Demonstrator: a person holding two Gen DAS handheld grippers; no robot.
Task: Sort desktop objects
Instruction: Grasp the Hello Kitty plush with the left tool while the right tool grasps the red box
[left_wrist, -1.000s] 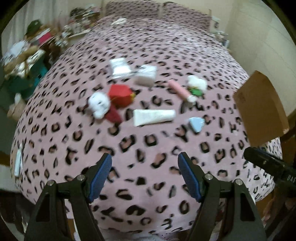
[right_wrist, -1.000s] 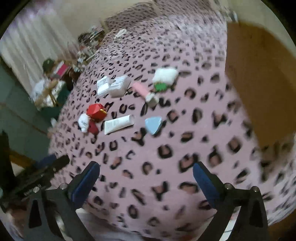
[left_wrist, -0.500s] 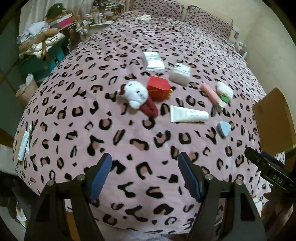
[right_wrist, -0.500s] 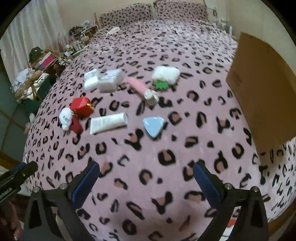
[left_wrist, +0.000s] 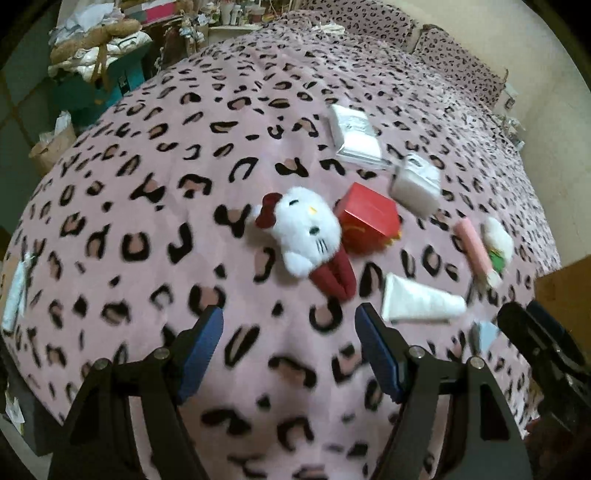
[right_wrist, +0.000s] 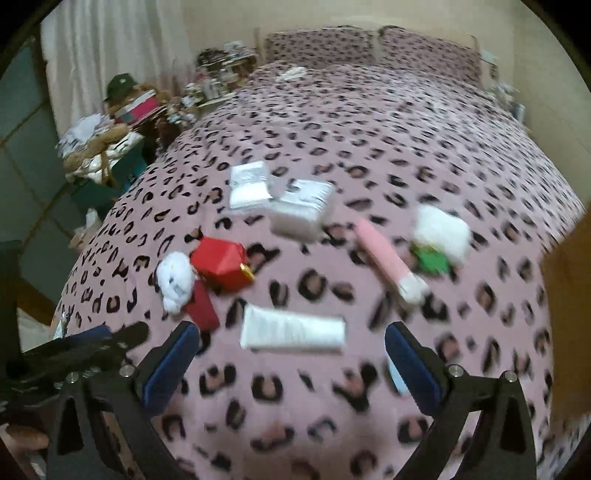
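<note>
Several small things lie on a leopard-print bed cover (left_wrist: 155, 221). A white plush cat with red bow and legs (left_wrist: 308, 230) (right_wrist: 175, 282) leans against a red box (left_wrist: 369, 216) (right_wrist: 223, 264). Near them lie a white tube (left_wrist: 421, 304) (right_wrist: 293, 332), a pink tube (left_wrist: 474, 249) (right_wrist: 386, 262), a white plush with green (left_wrist: 498, 240) (right_wrist: 441, 234), two white packs (left_wrist: 354, 134) (right_wrist: 299, 212) and a light blue piece (left_wrist: 485, 334) (right_wrist: 398, 376). My left gripper (left_wrist: 290, 349) is open just short of the plush cat. My right gripper (right_wrist: 291, 363) is open, the white tube just beyond its tips.
A brown cardboard box (left_wrist: 565, 280) (right_wrist: 569, 295) stands at the bed's right edge. Clutter, a teddy bear and a teal cabinet (left_wrist: 103, 70) fill the floor to the left. Pillows (right_wrist: 369, 48) lie at the far end. A white packet (left_wrist: 14, 291) sits on the left bed edge.
Both grippers have moved forward and nearer to the objects, which now look larger. Both views have rolled. Neither gripper's opening has changed and no object has shifted.
</note>
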